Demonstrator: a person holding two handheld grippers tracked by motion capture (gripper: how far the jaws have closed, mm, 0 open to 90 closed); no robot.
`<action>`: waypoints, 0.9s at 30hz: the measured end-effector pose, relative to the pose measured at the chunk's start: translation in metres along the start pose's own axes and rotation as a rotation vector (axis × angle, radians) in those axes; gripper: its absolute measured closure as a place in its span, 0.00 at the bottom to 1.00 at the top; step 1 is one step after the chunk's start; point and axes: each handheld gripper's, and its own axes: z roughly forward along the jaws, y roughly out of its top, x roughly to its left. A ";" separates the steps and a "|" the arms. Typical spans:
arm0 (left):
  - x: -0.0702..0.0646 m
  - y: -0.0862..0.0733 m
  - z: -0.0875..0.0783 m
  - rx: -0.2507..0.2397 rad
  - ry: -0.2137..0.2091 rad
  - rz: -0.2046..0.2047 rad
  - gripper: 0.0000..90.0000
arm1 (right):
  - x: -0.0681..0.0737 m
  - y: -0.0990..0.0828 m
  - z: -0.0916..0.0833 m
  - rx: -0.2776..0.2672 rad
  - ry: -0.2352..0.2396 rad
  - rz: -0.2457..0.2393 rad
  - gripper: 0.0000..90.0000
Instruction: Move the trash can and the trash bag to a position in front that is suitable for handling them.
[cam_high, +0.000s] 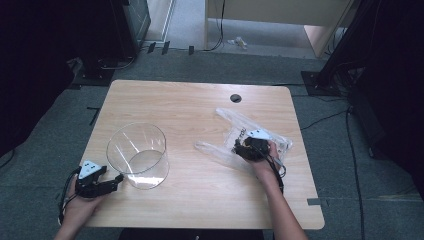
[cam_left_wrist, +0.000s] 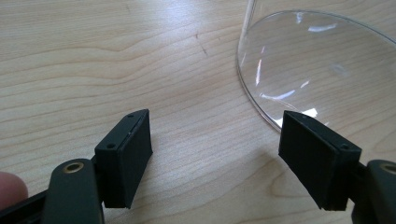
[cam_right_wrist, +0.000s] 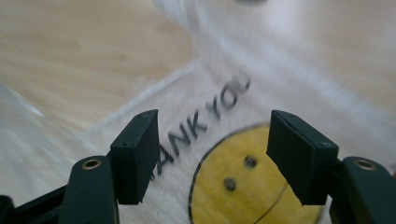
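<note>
Plastic bag (cam_right_wrist: 224, 140), right gripper view: dark print, blurred, reads "ANK YOU" – first letters hidden behind a finger, so prob. "THANK YOU". Under it a yellow smiley face (cam_right_wrist: 243, 186) w/ two dot eyes & curved mouth line. High view: same bag (cam_high: 235, 125) on counter, dark print there too small to read. No other legible text.

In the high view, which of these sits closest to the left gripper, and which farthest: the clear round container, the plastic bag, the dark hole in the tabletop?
From the left gripper, nearest first:
1. Clear round container, just beside its jaws, on the table's left half.
2. Plastic bag, across on the right half, under the right gripper.
3. Dark hole, near the table's far edge.
</note>
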 end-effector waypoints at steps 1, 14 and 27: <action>0.000 0.000 0.000 0.000 0.000 0.000 0.28 | -0.004 0.003 -0.008 -0.033 0.022 -0.004 0.39; -0.002 0.000 0.001 0.003 0.012 0.013 0.28 | -0.048 -0.055 -0.051 0.027 0.103 -0.053 0.44; -0.001 0.000 0.001 0.000 0.007 0.008 0.28 | 0.026 -0.068 -0.062 0.027 0.114 0.024 0.42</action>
